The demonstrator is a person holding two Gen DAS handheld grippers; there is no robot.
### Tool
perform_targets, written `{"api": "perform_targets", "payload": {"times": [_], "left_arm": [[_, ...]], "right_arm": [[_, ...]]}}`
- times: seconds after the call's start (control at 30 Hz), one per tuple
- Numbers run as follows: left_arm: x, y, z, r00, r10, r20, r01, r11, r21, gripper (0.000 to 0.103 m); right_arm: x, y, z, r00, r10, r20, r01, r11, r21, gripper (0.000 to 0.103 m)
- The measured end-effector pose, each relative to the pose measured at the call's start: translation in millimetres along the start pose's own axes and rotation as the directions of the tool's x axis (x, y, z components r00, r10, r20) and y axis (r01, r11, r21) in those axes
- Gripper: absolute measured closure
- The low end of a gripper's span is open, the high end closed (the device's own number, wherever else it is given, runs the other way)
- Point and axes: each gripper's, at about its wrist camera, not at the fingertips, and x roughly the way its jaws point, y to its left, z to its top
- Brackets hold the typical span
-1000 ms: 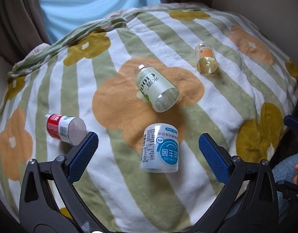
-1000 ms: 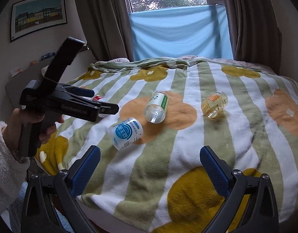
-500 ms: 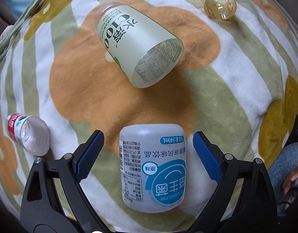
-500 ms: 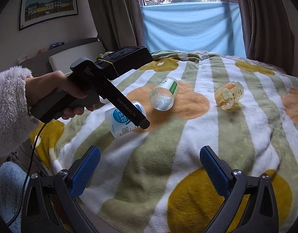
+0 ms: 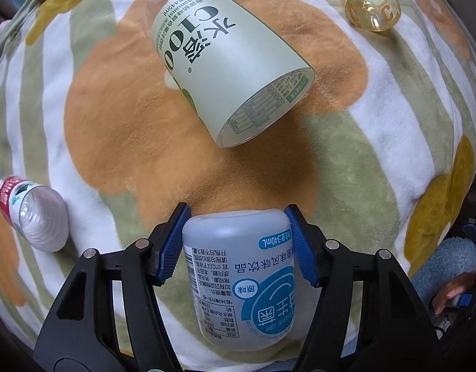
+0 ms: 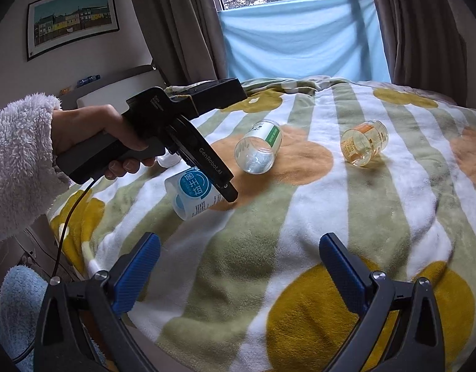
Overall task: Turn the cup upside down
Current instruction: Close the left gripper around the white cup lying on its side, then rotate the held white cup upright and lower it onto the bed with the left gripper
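A white cup with a blue label (image 5: 238, 279) lies on its side on the flowered blanket (image 5: 120, 142). My left gripper (image 5: 238, 241) is shut on it, one blue pad (image 5: 172, 245) pressed against each side near its closed end. The right wrist view shows the same cup (image 6: 191, 195) under the left gripper (image 6: 228, 193), which a hand (image 6: 92, 130) in a fluffy sleeve holds. My right gripper (image 6: 239, 241) stands open above the blanket's near edge, holding nothing.
A green-labelled clear cup (image 5: 225, 62) lies on its side just beyond the held cup. An orange-labelled cup (image 5: 371, 6) lies far right, a red-labelled one (image 5: 30, 214) at the left. The bed's edge (image 6: 114, 266) drops off at the near left.
My left gripper has moved forward around the white and blue cup and has shut on it. The right gripper has stayed open and barely shifted.
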Motion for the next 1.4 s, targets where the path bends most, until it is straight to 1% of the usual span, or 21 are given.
{"api": "perform_targets", "payload": {"times": [0.07,0.17,0.2,0.23,0.27,0.3,0.37,0.4,0.47,0.53,0.57,0.6,0.63,0.73,0.77,0.83,0.9,1.03,1.13,1.37,1.4], "left_arm": [[-4,0,-2,1.000,-0.004,0.018,0.004,1.000,-0.003,0.044],[-17,2,-11,0.997,-0.002,0.082,0.004,1.000,-0.026,0.044],[-24,2,-14,0.993,0.002,0.122,0.002,0.999,-0.032,0.044],[-32,2,-18,0.984,0.014,0.176,-0.006,0.999,-0.047,0.044],[-40,4,-22,0.972,0.028,0.232,-0.011,0.997,-0.074,0.044],[-47,6,-28,0.956,0.024,0.291,0.008,0.994,-0.109,0.044],[-60,12,-41,0.911,0.002,0.413,0.082,0.979,-0.185,0.044],[-63,13,-47,0.883,0.014,0.468,0.099,0.971,-0.217,0.044],[-65,12,-56,0.818,0.070,0.570,0.102,0.959,-0.263,0.044],[-63,8,-61,0.756,0.132,0.642,0.093,0.948,-0.305,0.044],[-59,9,-61,0.734,0.149,0.663,0.100,0.941,-0.322,0.044],[-55,8,-61,0.721,0.159,0.675,0.109,0.935,-0.336,0.044],[-49,8,-60,0.716,0.173,0.676,0.108,0.930,-0.352,0.044],[-33,8,-60,0.727,0.195,0.658,0.087,0.925,-0.371,0.044],[-29,8,-61,0.725,0.202,0.658,0.080,0.925,-0.372,0.043],[-27,7,-64,0.713,0.207,0.670,0.082,0.924,-0.373,0.043],[-29,6,-66,0.713,0.208,0.670,0.076,0.927,-0.367,0.043],[-32,2,-73,0.721,0.200,0.663,0.056,0.937,-0.344,0.043],[-34,0,-80,0.730,0.189,0.657,0.055,0.941,-0.333,0.043],[-36,0,-96,0.752,0.163,0.638,0.086,0.936,-0.341,0.044],[-36,0,-98,0.758,0.159,0.632,0.088,0.936,-0.342,0.044]], "right_arm": [[0,-1,0,1.000,-0.006,0.002,0.006,1.000,0.003,0.001],[-1,-3,0,1.000,-0.005,0.010,0.005,1.000,0.014,0.001],[-2,-4,0,1.000,-0.006,0.015,0.006,1.000,0.018,0.001],[-3,-5,0,1.000,-0.007,0.019,0.007,1.000,0.020,0.001],[-4,-5,0,1.000,-0.008,0.024,0.007,1.000,0.021,0.001],[-4,-5,1,1.000,-0.012,0.026,0.011,1.000,0.019,0.001],[-4,-4,1,1.000,-0.020,0.023,0.020,1.000,0.013,0.001],[-4,-4,1,0.999,-0.027,0.021,0.027,1.000,0.012,0.001],[-4,-3,0,0.999,-0.028,0.019,0.028,1.000,0.014,0.001],[-5,-4,0,0.999,-0.029,0.023,0.029,0.999,0.017,0.001],[-6,-4,0,0.999,-0.032,0.024,0.032,0.999,0.016,0.001],[-6,-4,0,0.999,-0.036,0.027,0.036,0.999,0.015,0.001],[-7,-3,-1,0.999,-0.042,0.029,0.041,0.999,0.014,0.001],[-8,-6,-2,0.998,-0.052,0.031,0.052,0.998,0.019,0.001],[-8,-7,-2,0.998,-0.051,0.033,0.050,0.998,0.026,0.001],[-7,-11,-1,0.999,-0.039,0.030,0.037,0.998,0.044,0.001],[-5,-13,-1,0.999,-0.025,0.026,0.024,0.998,0.059,0.001],[-2,-15,-1,1.000,-0.013,0.015,0.012,0.997,0.070,0.001],[-2,-15,-1,1.000,-0.010,0.017,0.009,0.998,0.070,0.001],[-7,-13,-1,1.000,-0.007,0.031,0.005,0.998,0.070,0.001],[-7,-14,-1,0.999,-0.007,0.032,0.005,0.997,0.071,0.001]]}}
